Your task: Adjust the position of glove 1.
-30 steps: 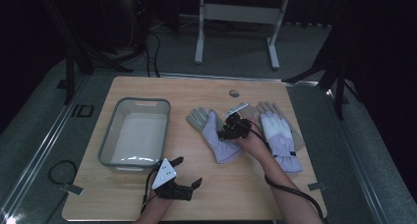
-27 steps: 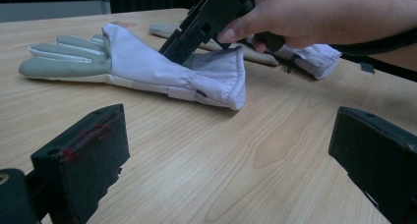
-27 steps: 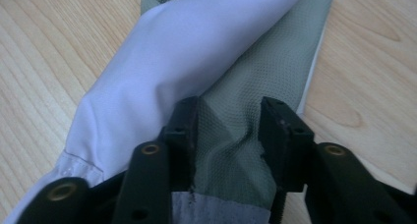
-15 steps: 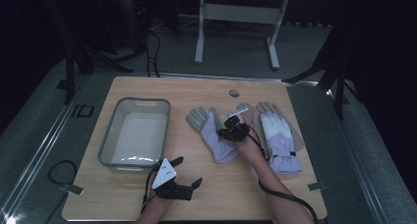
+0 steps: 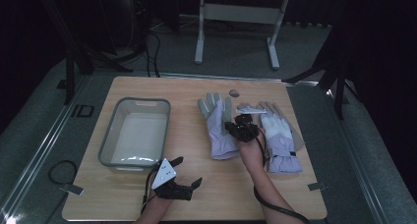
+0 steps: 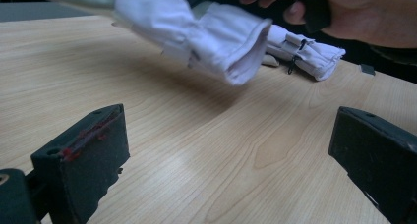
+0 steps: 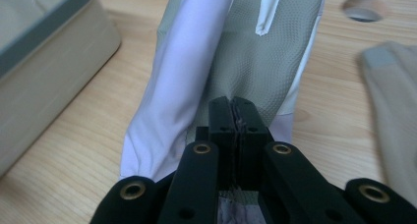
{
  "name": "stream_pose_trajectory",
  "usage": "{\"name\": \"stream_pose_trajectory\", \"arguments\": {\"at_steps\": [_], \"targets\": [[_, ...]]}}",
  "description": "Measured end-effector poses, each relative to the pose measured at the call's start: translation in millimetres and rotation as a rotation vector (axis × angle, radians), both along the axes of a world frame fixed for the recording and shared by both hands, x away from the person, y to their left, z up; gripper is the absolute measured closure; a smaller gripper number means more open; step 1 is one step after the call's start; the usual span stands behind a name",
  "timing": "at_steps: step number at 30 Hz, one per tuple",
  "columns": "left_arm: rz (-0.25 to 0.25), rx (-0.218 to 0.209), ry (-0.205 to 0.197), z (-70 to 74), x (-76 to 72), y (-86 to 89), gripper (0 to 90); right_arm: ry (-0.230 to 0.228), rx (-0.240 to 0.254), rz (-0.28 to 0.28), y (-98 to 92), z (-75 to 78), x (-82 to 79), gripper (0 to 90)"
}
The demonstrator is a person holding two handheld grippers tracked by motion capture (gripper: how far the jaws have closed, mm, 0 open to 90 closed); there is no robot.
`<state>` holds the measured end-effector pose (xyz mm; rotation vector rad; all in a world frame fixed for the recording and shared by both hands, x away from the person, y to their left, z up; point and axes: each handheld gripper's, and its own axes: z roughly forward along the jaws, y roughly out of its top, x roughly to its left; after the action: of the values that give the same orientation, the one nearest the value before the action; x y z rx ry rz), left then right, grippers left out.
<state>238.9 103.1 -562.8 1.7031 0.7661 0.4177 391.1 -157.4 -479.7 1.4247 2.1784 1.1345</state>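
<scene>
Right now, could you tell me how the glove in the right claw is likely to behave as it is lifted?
Probably floppy: the lavender glove sags from the right claw, its cuff drooping. Likely light, since a pinch of fabric carries it. Its textured palm should resist slipping.

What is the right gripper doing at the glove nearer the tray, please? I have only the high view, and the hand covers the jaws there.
Observer: The right gripper is shut on the glove nearer the tray, with fabric pinched between its jaws.
Operator: Thank you. Is that glove lying flat on the table?
Observer: No. In the left gripper view its cuff hangs above the table, with a shadow beneath it.
Operator: And how does the left gripper stand?
Observer: The left gripper is open, with nothing between its jaws.
</scene>
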Motion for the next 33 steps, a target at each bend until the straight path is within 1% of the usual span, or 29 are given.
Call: {"name": "stream_pose_trajectory", "arguments": {"at_steps": [3,4,6,8,10,12,14,16,18,19,21,25,27,28,29,30,31,32,33], "targets": [[0.001,0.003,-0.002,0.1,-0.1,0.0,1.5,0.001,0.011,-0.040,-9.9,2.4,-7.3,88.2],[0.002,0.001,-0.002,0.1,-0.1,-0.3,1.5,-0.004,0.006,-0.054,-12.6,1.9,-9.9,88.1],[0.001,0.003,-0.001,0.1,-0.1,-0.3,1.5,0.007,0.027,-0.063,-18.5,-1.7,-13.4,88.1],[0.001,0.005,-0.002,0.2,-0.1,-0.4,1.5,0.015,0.028,-0.077,-22.2,-7.5,-16.8,88.1],[0.001,0.005,-0.002,0.1,-0.1,-0.6,1.5,0.030,0.047,-0.090,-25.2,-15.4,-19.1,88.1],[0.001,0.005,-0.001,0.2,0.0,-0.6,1.5,0.039,0.045,-0.090,-25.0,-22.9,-20.2,88.0],[0.001,0.005,0.001,0.2,0.1,-0.6,1.5,0.061,0.048,-0.096,-22.9,-33.4,-20.5,88.0],[0.001,0.005,0.001,0.2,0.0,-0.5,1.5,0.072,0.031,-0.094,-19.2,-42.8,-19.8,88.0],[-0.001,0.006,0.000,0.2,0.0,-0.5,1.5,0.088,0.036,-0.102,-17.9,-50.5,-18.3,87.8],[-0.001,0.006,-0.001,0.2,-0.1,-0.6,1.5,0.095,0.035,-0.105,-17.5,-53.3,-17.5,87.6],[-0.003,0.006,-0.003,0.2,-0.2,-0.6,1.5,0.094,0.025,-0.110,-17.5,-56.7,-16.4,86.9],[-0.006,0.005,0.001,0.2,0.0,-0.7,1.5,0.091,0.008,-0.097,-17.4,-57.8,-15.4,82.1],[-0.007,0.005,0.001,0.2,0.0,-0.8,1.5,0.089,0.017,-0.091,-18.5,-56.0,-15.7,74.5],[-0.007,0.005,0.001,0.2,0.0,-0.9,1.5,0.079,0.019,-0.088,-19.4,-54.5,-16.0,67.9],[-0.007,0.005,0.001,0.2,0.0,-0.9,1.5,0.072,0.033,-0.074,-21.4,-51.6,-16.3,64.0],[-0.006,0.005,0.001,0.2,0.0,-0.9,1.5,0.073,0.041,-0.064,-23.4,-48.1,-16.7,63.6],[-0.006,0.005,0.002,0.2,0.1,-1.0,1.5,0.062,0.034,-0.061,-24.9,-43.8,-17.7,61.1],[-0.005,0.005,0.002,0.2,0.1,-1.0,1.5,0.044,0.021,-0.054,-26.5,-39.2,-18.6,60.0],[-0.005,0.004,0.001,0.2,0.0,-1.0,1.5,0.032,0.020,-0.047,-28.5,-34.4,-19.4,59.9]]}}
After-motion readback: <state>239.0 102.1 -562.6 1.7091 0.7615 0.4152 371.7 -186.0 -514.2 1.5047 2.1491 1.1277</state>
